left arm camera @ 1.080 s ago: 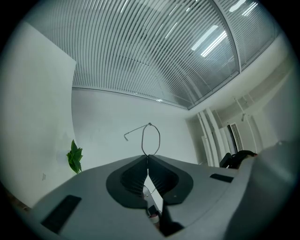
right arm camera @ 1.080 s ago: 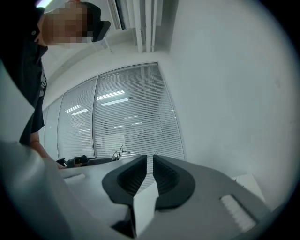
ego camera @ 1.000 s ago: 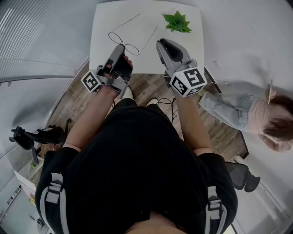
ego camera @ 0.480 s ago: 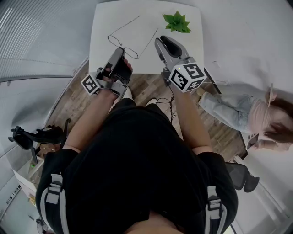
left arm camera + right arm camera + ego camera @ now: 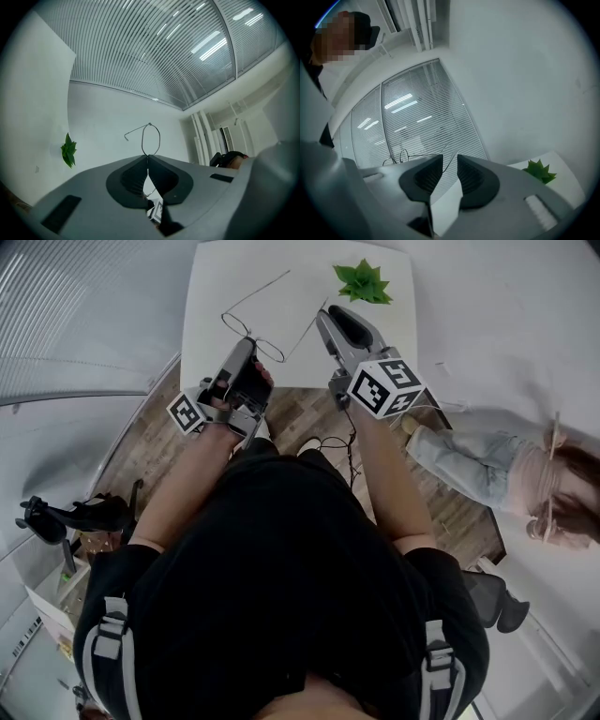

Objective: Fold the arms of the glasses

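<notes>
glasses [image 5: 267,345], arms splayed away, front clenched in left gripper [image 5: 247,341]; right gripper [image 5: 328,315] just opening, arm seemingly between

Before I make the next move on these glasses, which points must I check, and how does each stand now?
1. Left tongs shut on glasses frame: ok.
2. Right tongs open: ok; jaws have just been opening, tip of nearer arm in the gap, unpinched.
3. Arms folded: not ok, both spread.
4. Plant apart from glasses: ok.
5. Glasses resting on table: cannot tell.
</notes>
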Demonstrator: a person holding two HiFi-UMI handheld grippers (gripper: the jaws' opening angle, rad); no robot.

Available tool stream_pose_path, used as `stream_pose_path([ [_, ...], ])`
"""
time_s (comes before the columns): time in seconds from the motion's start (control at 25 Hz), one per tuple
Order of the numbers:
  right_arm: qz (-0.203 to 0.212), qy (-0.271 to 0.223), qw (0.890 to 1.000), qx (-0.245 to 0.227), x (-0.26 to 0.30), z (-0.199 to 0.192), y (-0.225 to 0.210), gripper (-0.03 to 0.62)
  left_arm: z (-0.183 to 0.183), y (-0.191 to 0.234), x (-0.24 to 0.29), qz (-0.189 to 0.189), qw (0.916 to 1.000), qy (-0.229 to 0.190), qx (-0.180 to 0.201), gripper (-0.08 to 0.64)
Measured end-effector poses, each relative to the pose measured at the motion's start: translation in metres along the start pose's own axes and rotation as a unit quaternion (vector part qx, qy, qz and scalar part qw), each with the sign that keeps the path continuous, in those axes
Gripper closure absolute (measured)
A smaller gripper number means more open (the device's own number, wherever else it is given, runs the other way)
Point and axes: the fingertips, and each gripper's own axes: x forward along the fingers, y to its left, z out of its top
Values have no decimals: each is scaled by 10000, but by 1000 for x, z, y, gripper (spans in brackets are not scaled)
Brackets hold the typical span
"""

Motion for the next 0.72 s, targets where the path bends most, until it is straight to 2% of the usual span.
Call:
stream_pose_path([
  [0.24, 80, -4, 10000, 56, 2, 2, 1, 488, -6, -2, -2, -60, 10000, 51, -5, 546],
  [0.28, 93, -6, 9999, 64, 2, 2, 1, 517, -6, -2, -2, -64, 10000, 52, -5, 546],
  [0.36, 111, -12, 9999, 82, 2, 2, 1, 532, -6, -2, -2, -66, 10000, 51, -3, 546],
  [0.72, 261, -43, 9996, 114, 5, 8, 3, 548, -10, 1, 0, -30, 9998, 172, -77, 546],
])
